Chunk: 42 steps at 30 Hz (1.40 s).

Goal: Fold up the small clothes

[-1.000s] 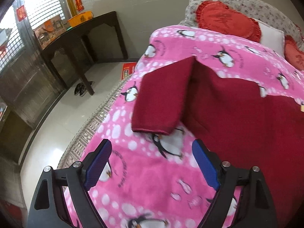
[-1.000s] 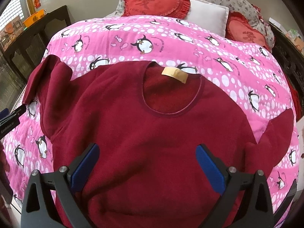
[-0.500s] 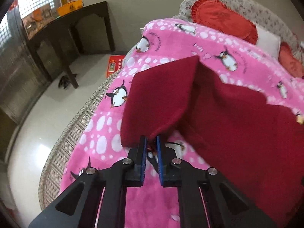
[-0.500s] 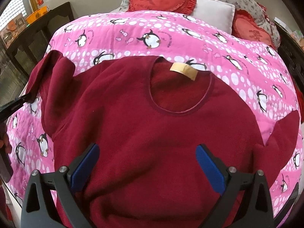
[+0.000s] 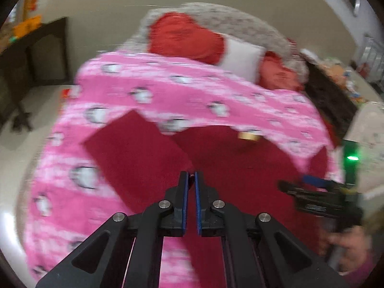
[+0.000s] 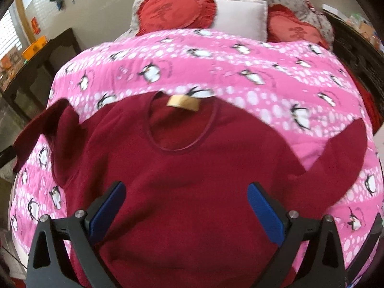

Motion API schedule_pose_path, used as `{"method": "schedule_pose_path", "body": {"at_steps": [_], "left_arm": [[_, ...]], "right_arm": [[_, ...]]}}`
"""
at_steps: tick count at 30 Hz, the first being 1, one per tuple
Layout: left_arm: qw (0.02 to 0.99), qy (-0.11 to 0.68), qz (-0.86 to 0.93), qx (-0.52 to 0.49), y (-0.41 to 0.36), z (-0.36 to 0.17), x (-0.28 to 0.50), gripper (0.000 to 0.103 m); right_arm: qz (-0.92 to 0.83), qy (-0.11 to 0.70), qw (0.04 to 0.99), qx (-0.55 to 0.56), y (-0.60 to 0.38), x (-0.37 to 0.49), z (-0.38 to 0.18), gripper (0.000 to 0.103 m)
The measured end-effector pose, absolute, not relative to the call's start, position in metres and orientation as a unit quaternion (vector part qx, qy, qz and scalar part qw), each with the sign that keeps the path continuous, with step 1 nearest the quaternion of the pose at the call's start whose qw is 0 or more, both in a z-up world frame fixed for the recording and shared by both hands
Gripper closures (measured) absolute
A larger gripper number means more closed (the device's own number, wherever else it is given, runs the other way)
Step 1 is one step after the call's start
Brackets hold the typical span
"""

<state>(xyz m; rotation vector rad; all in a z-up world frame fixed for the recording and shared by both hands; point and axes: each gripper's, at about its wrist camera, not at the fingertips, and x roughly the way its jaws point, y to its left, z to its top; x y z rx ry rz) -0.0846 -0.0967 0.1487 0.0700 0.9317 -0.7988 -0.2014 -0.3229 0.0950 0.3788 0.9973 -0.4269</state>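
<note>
My left claw is clamped tight on the cuff end of the sweater's left sleeve, a bit of dark red cloth pinched btwn the blue pads, jaws w/ no real gap. The sleeve runs from the pinch up and left to the shoulder, lifted off the pink penguin blanket. My right claw stands wide apart, nothing btwn the pads, hovering over the lower chest of the dark red sweater. Sweater lies face up, spread flat on the bed, neck hole w/ tan label at the far side, right sleeve bent out to the right on the blanket. In the left wrist view, my right hand holds that claw's handle at the near right. Far end of bed: red heart cushions and a white pillow. Left view is motion-blurred.
</note>
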Motion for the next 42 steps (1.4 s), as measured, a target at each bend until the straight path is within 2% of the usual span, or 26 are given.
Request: {"method": "schedule_pose_path", "body": {"at_steps": [5,12,16,18,20,25,29,31,32,33,35,36,42], "left_arm": [[0.773,0.444,-0.452,0.036,-0.164,0.147,-0.135,0.103],[0.751,0.484,-0.446,0.058,-0.209,0.100,-0.156,0.103],[0.754,0.494,-0.429,0.054,-0.181,0.097,-0.144,0.103],[0.773,0.481,-0.409,0.059,-0.156,0.098,-0.136,0.096],[0.794,0.471,-0.379,0.066,-0.126,0.098,-0.127,0.094],[0.825,0.480,-0.284,0.090,-0.073,0.076,-0.093,0.094],[0.823,0.503,-0.255,0.066,-0.050,0.057,-0.079,0.094],[0.823,0.505,-0.251,0.065,-0.047,0.048,-0.075,0.094],[0.822,0.508,-0.251,0.062,-0.047,0.044,-0.075,0.094],[0.821,0.509,-0.250,0.060,-0.047,0.042,-0.075,0.094],[0.821,0.509,-0.252,0.054,-0.045,0.040,-0.075,0.094],[0.822,0.508,-0.252,0.053,-0.046,0.040,-0.075,0.094],[0.822,0.508,-0.254,0.043,-0.045,0.040,-0.073,0.094]], "right_arm": [[-0.232,0.460,0.835,0.192,-0.353,-0.226,0.101,0.000],[-0.267,0.462,0.816,0.219,-0.388,-0.258,0.091,0.000],[-0.219,0.458,0.832,0.222,-0.377,-0.259,0.092,0.000],[-0.169,0.453,0.845,0.226,-0.363,-0.249,0.094,0.000],[-0.120,0.449,0.852,0.241,-0.348,-0.239,0.094,0.000],[-0.029,0.465,0.850,0.247,-0.302,-0.195,0.083,0.002],[-0.007,0.480,0.845,0.237,-0.276,-0.157,0.068,0.006],[-0.010,0.499,0.834,0.234,-0.269,-0.135,0.051,0.014],[-0.010,0.505,0.831,0.234,-0.267,-0.128,0.044,0.038],[-0.003,0.514,0.824,0.238,-0.266,-0.120,0.035,0.073],[0.009,0.514,0.818,0.257,-0.265,-0.116,0.029,0.091],[0.012,0.497,0.827,0.261,-0.266,-0.121,0.038,0.094],[-0.027,0.416,0.886,0.204,-0.303,-0.172,0.115,0.095]]}}
